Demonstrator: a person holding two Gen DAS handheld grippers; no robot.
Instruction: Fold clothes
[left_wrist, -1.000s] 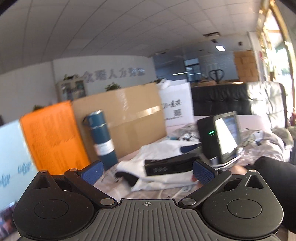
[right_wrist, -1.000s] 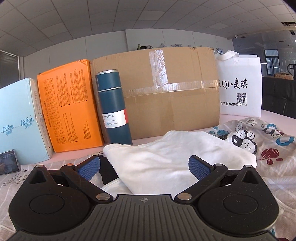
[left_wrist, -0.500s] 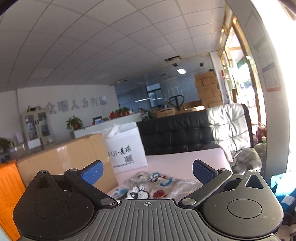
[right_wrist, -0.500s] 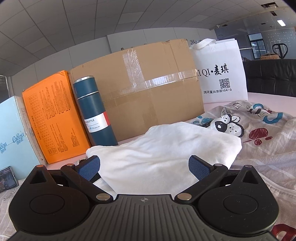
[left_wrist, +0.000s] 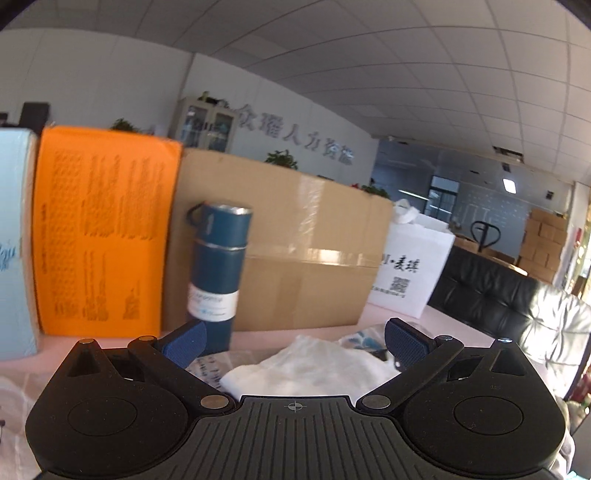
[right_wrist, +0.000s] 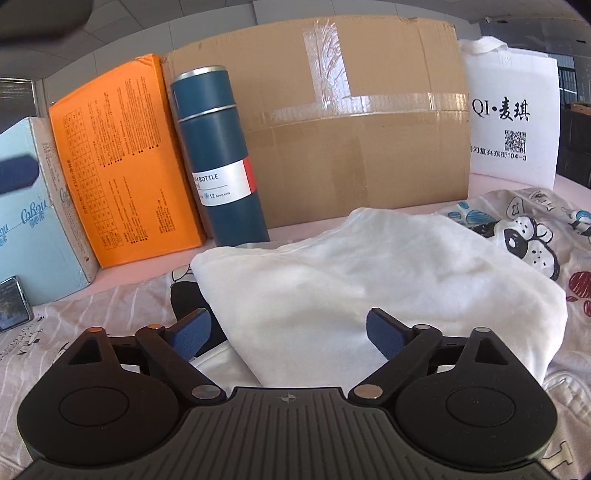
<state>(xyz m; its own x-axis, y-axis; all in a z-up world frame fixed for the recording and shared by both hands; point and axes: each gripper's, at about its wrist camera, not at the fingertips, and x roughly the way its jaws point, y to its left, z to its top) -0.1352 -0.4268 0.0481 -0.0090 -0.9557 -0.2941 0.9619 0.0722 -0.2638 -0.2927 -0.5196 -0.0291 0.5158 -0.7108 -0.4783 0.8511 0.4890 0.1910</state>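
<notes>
A folded white garment (right_wrist: 369, 288) lies on the table over a light printed garment (right_wrist: 524, 229) with cartoon dogs. My right gripper (right_wrist: 290, 334) is open and empty, low over the white garment's near edge, its jaws wide apart. My left gripper (left_wrist: 293, 343) is open and empty, held above the table and facing the boxes; the white garment (left_wrist: 310, 373) shows between its jaws, partly hidden by the gripper body. One blue pad of the left gripper (right_wrist: 16, 173) shows at the left edge of the right wrist view.
Along the back stand a light blue box (right_wrist: 33, 229), an orange box (right_wrist: 122, 162), a blue bottle (right_wrist: 218, 158), a taped cardboard box (right_wrist: 351, 122) and a white bag (right_wrist: 513, 122). A phone (right_wrist: 11, 304) lies at the left. A black sofa (left_wrist: 498, 306) stands beyond the table.
My left gripper swung from the far right of the room back toward the boxes and tipped down to the table. My right gripper moved closer over the white garment.
</notes>
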